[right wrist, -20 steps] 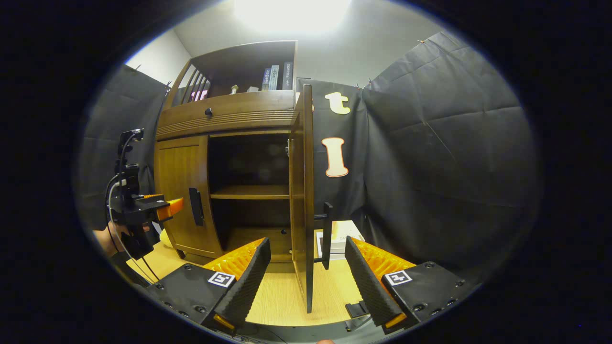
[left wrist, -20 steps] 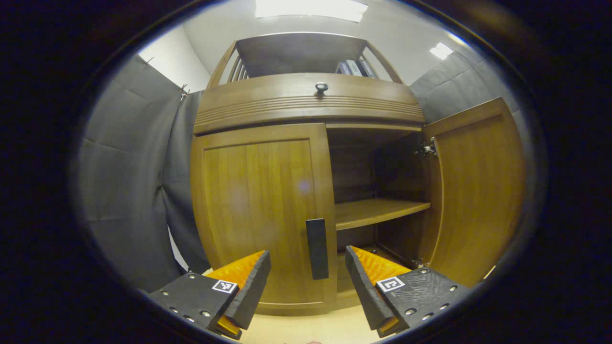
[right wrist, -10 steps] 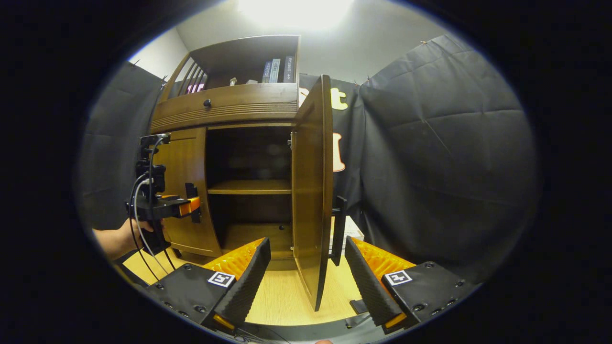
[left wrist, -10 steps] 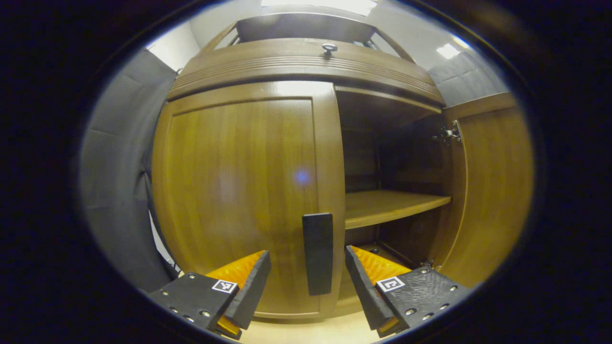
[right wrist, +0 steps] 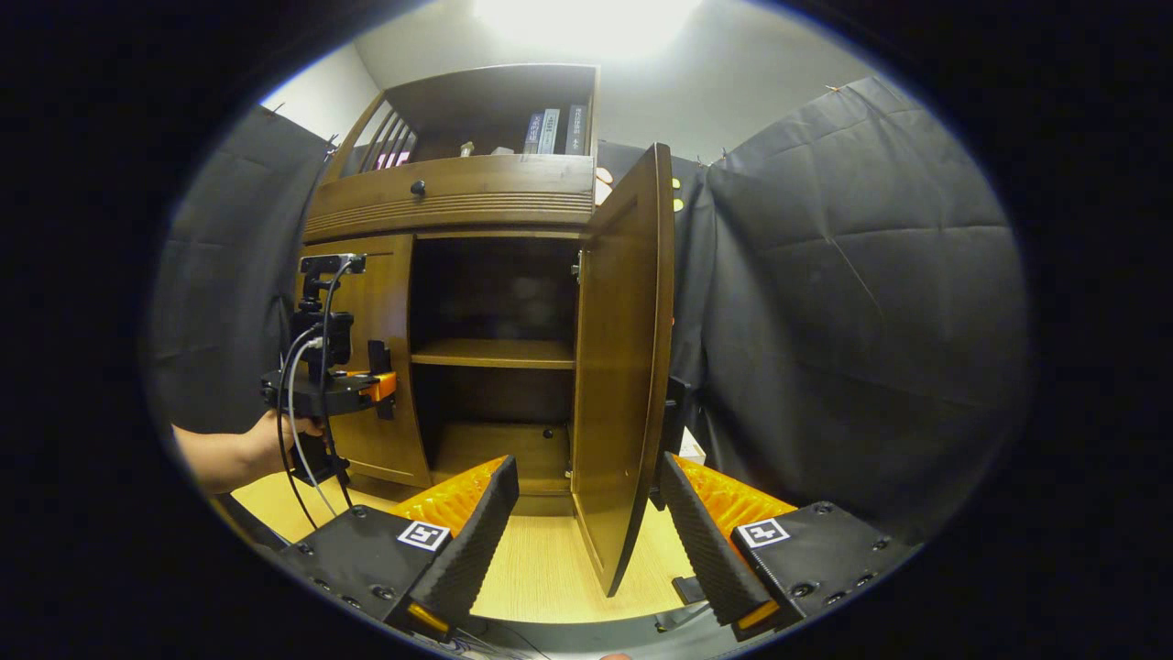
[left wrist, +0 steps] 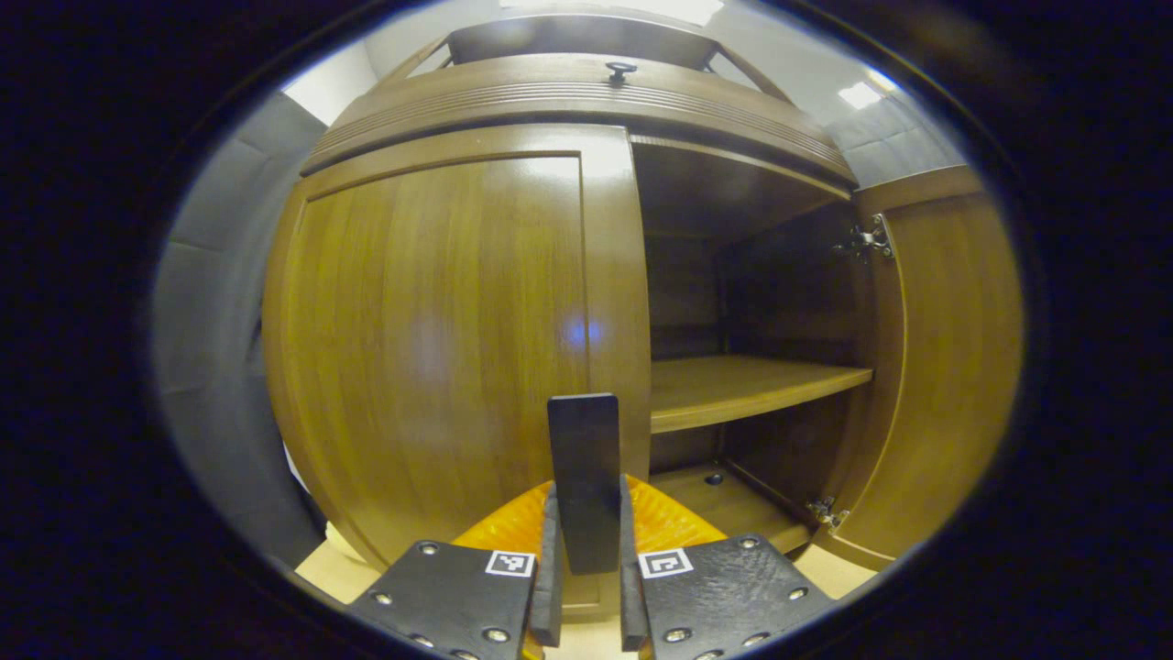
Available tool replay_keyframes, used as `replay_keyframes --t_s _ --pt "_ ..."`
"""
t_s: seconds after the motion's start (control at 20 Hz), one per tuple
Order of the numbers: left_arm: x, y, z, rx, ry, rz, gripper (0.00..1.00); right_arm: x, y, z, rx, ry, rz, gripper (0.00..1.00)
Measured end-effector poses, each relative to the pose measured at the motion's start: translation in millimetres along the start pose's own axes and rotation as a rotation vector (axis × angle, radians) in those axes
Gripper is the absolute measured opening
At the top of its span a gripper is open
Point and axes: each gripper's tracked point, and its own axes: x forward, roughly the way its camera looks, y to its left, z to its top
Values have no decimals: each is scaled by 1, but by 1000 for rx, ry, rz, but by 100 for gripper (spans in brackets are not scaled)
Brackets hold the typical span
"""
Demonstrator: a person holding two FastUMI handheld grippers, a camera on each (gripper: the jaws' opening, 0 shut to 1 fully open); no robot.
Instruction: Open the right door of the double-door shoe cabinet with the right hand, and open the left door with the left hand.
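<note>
With the right door (right wrist: 623, 367) already swung out from the shoe cabinet (right wrist: 458, 197) and interior shelf (left wrist: 742, 385) exposed, only the left door (left wrist: 431, 339) is flush shut. L gripper (left wrist: 586, 587) is clamped on that door's dark handle (left wrist: 584, 477), fingers pinching both sides, prob. so a pull swings it on its outer hinge. R gripper (right wrist: 586, 527) hangs wide open, holding nothing, just in front of the right door's edge.
</note>
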Motion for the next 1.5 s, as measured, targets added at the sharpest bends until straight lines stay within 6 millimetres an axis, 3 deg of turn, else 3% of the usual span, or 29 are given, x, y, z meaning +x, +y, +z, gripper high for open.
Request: replay_keyframes --t_s 0.05,0.15,0.4,1.1,1.15,1.2,1.3,1.35,1.4,1.5 --pt "0 0 1 -13 7 -7 22 -1 1 1 -1 -2 9 98" --pt "-10 1 2 -33 13 -19 23 -3 2 0 -6 -6 26 93" --pt "-51 4 5 -29 5 5 22 -7 3 -1 2 -12 81 100" --pt "-164 45 -6 -18 3 151 22 -30 15 -6 11 -34 303 98" --pt "-168 43 -8 -17 5 141 22 -31 17 -8 11 -31 322 93" --pt "-175 46 -11 1 6 155 22 -31 20 -10 10 -26 338 93" --pt "-190 75 -11 79 11 248 21 -30 27 -12 17 -19 363 98" --pt "-194 83 -18 60 38 247 21 -29 34 -11 28 -17 381 93" --pt "-197 76 -24 14 57 208 21 -31 43 -11 34 -15 403 98" --pt "-197 65 -21 2 38 163 20 -30 52 -13 17 -12 415 98"
